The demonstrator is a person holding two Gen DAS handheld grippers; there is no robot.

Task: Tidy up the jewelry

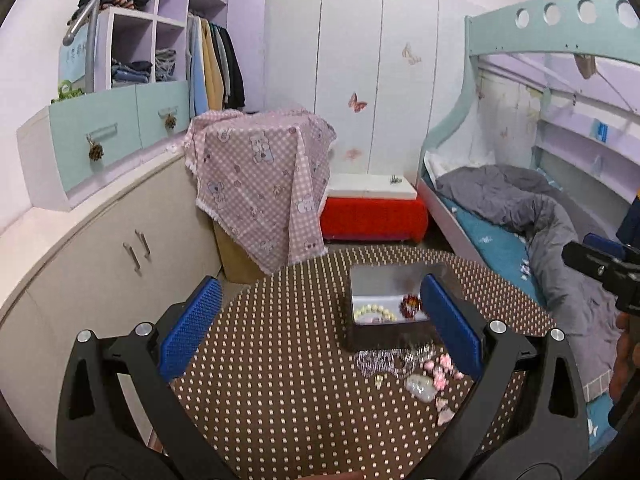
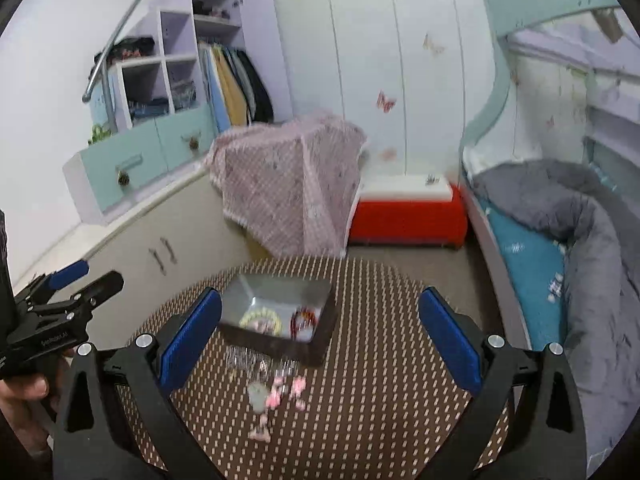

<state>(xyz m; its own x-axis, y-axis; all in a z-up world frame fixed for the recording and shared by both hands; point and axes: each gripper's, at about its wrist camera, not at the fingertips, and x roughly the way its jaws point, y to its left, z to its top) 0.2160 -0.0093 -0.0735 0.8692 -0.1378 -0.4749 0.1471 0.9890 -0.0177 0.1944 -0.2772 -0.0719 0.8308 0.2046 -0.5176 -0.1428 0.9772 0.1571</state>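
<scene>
Our left fingers (image 1: 320,320) and right fingers (image 2: 320,328) are wide apart, holding nothing; pink bead jewelry (image 2: 280,394) lies between our right ones on the brown dotted tabletop (image 2: 360,420).

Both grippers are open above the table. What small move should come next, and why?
Probably lower the right gripper onto the pink pieces, which lie loose on the dotted table in front of the box. The box already holds a pale bead bracelet and a red one; both grippers are empty.
</scene>
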